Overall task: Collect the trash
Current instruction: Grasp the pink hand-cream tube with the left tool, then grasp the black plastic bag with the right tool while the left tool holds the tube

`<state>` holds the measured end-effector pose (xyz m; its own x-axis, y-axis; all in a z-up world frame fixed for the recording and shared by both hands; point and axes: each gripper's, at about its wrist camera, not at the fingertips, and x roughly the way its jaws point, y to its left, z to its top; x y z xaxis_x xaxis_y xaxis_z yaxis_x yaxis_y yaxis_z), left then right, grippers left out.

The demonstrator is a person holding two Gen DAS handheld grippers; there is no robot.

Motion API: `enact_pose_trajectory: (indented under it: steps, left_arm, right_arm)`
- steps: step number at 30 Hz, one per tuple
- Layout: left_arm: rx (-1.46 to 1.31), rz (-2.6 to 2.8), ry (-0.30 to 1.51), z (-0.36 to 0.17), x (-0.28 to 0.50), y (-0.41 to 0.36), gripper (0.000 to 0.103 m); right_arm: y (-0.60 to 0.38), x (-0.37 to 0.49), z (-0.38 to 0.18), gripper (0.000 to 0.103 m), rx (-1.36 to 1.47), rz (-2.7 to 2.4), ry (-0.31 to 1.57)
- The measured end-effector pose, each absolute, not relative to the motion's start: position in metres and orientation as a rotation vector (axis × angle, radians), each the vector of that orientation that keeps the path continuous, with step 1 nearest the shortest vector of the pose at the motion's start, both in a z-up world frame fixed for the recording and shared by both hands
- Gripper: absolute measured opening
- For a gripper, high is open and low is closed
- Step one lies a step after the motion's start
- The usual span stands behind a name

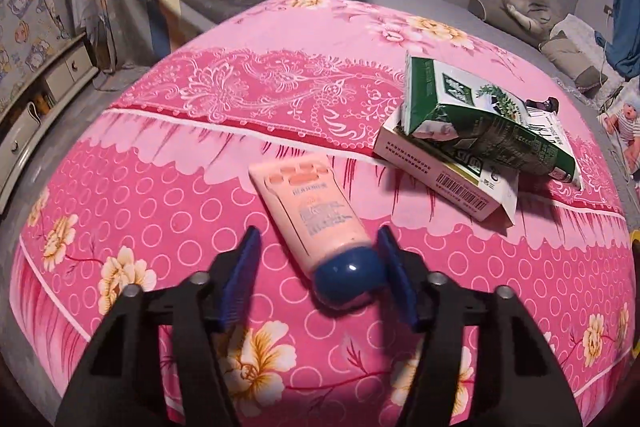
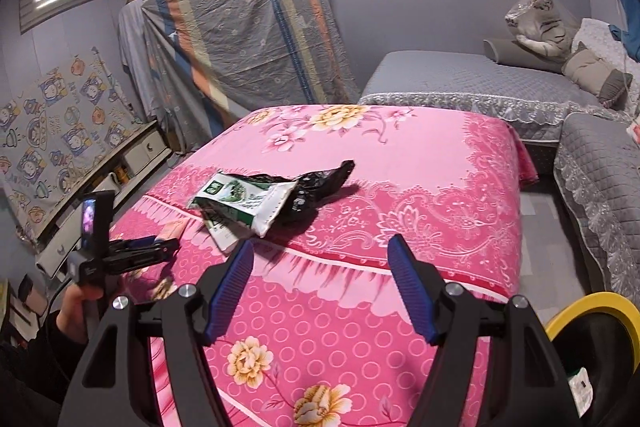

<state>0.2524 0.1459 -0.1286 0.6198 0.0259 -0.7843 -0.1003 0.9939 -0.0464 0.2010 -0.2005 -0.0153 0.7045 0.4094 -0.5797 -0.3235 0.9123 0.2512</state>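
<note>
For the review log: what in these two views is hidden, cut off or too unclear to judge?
- Left wrist view: whether the left gripper pads press the pink tube with blue cap; one pad is at the cap, the other stands apart.
- Left wrist view: the white flat box, mostly under the green-and-white carton.
- Right wrist view: the yellow-rimmed bin, cut by the frame edge; contents unclear.
- Right wrist view: the tube, hidden behind the left gripper.

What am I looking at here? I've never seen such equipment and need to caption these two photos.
A person holds a hand-held two-finger gripper in each hand, each carrying a fisheye camera looking along its blue-padded fingers. The left gripper straddles the blue cap of a pink squeeze tube on the pink floral bedcover; one pad touches the cap, but nothing is firmly gripped. Beyond lie a green-and-white carton atop a white cardboard box. The right gripper is open and empty, near a yellow-rimmed bin. A black plastic bag lies behind the carton.
</note>
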Motion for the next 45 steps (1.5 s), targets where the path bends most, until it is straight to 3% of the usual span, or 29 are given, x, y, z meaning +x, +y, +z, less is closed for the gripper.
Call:
enact_pose_trajectory:
  steps: [1, 12, 22, 28, 31, 34, 35, 36, 45]
  left_arm:
    - [-0.087, 0.091, 0.904, -0.130, 0.253, 0.148, 0.036]
    - [-0.162, 0.065, 0.827, -0.106, 0.224, 0.160, 0.034]
    - [-0.187, -0.037, 0.697, -0.076, 0.190, 0.151, 0.034]
    - [-0.205, -0.068, 0.694, -0.074, 0.187, 0.153, 0.034]
    - [-0.214, -0.072, 0.693, -0.075, 0.186, 0.156, 0.034]
    - [-0.222, -0.072, 0.692, -0.076, 0.186, 0.159, 0.034]
    - [-0.221, -0.069, 0.690, -0.076, 0.185, 0.160, 0.034]
    - [-0.222, -0.066, 0.688, -0.075, 0.185, 0.161, 0.034]
    - [-0.194, -0.065, 0.650, -0.065, 0.173, 0.158, 0.031]
  right_arm:
    - [-0.198, 0.201, -0.015, 0.066, 0.130, 0.423, 0.676]
    - [-0.140, 0.237, -0.025, 0.066, -0.075, 0.642, 0.761]
    - [-0.162, 0.371, -0.075, 0.066, 0.466, 0.469, 1.033]
    - [-0.142, 0.407, -0.086, 0.064, 0.459, 0.406, 1.096]
    - [-0.129, 0.421, -0.090, 0.057, 0.433, 0.393, 1.125]
    - [-0.118, 0.425, -0.090, 0.038, 0.417, 0.413, 1.146]
    - [-0.115, 0.424, -0.089, 0.025, 0.405, 0.420, 1.143]
    - [-0.111, 0.423, -0.087, 0.000, 0.392, 0.435, 1.137]
    - [-0.094, 0.362, -0.032, 0.000, 0.358, 0.673, 1.051]
